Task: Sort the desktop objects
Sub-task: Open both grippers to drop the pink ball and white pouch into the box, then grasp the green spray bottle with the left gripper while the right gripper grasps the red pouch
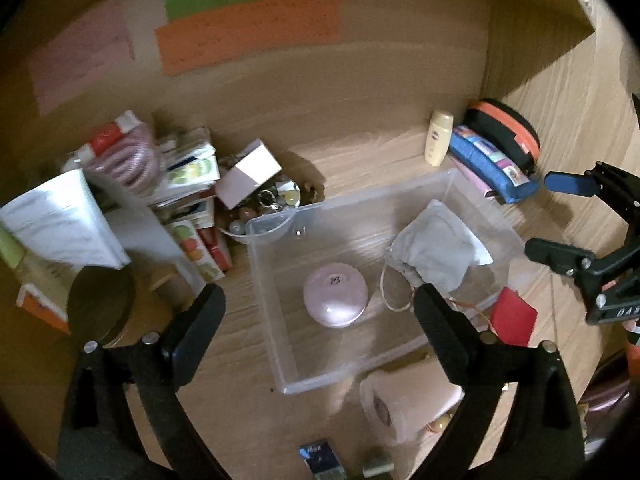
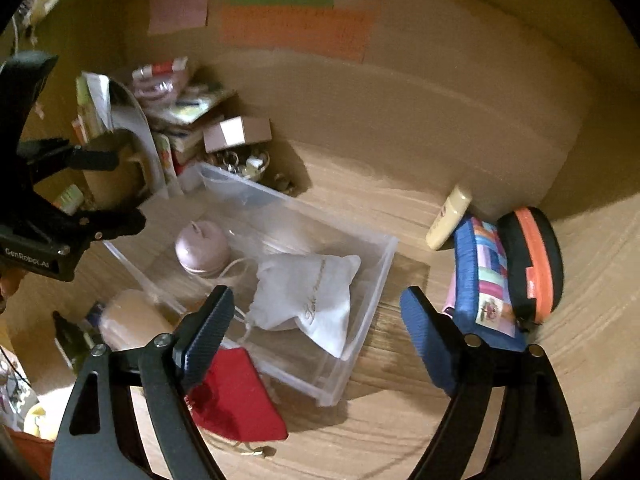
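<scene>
- The table is pale wood-grain laminate, boxed in by a brown back wall and a side panel at its right edge; pink, green and orange paper sheets are stuck on the back wall.
- A clear plastic bin sits mid-table. Inside it lie a round pink case and a white drawstring pouch, apart from each other.
- The left tongs hang above the bin's near side, jaws spread wide, holding nothing.
- The right tongs are also wide and empty, above the bin's right end, the white pouch showing between their blue-padded fingers.
- A red pouch lies on the table touching the bin's near right corner.
- Toward the back right corner: a cream bottle standing at the wall, a blue patchwork case beside it, and a black-and-orange zip case against that.
- At the left edge, a heap of booklets and packets, a pink coil, a small pinkish box over a bowl of beads and trinkets, and a dark-lidded round tin.
- Near the front edge: a pale paper roll just beside the bin and a small dark blue box.
</scene>
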Tool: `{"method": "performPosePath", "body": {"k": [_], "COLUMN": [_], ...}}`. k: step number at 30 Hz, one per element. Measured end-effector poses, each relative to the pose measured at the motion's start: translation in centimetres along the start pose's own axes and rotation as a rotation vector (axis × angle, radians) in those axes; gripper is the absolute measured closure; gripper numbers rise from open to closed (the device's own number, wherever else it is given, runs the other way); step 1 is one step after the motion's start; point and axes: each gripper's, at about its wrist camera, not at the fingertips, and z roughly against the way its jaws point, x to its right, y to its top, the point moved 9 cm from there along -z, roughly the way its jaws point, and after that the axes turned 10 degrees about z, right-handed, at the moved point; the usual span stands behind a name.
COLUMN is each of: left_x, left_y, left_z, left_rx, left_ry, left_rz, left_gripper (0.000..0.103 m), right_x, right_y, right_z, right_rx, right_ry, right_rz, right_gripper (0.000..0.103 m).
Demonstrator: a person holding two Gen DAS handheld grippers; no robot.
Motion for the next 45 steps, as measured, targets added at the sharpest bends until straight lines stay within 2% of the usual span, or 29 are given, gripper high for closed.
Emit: {"method": "performPosePath", "body": {"k": [8, 17, 29, 40, 45], "left_x": [-1.4, -3.2, -3.0, -2.2, -2.2], "left_y": [-2.2, -6.0, -11.5, -16.4, -17.3], "left_z": [3.3, 5.4, 5.2, 2.5, 1.8], "left_rx": [0.061, 0.098, 0.070, -0.034, -0.057], "left_ry": [0.026, 0.078, 0.078, 0.041, 0.046], "left_rz": [0.049, 0.084, 0.134, 0.222, 0.252], "left_gripper": [0.005, 0.003, 0.003, 0.003, 0.003], "right_x": [0.4, -0.5, -1.9, -2.5, -2.8], "right_y": [-1.2, -4.2, -8.5, -10.8, -11.2], "right_z": [3.1, 3.8, 2.4, 0.4, -0.7], "right_rx": [0.068, 0.066, 0.032, -0.025, -0.042], "right_ry": [0.003, -0.002, 0.066, 0.089, 0.120], "right_rz": [-0.064, -0.105, -0.182, -0.206, -0.213], "right_gripper": [0.018, 0.018, 0.018, 0.018, 0.018]}}
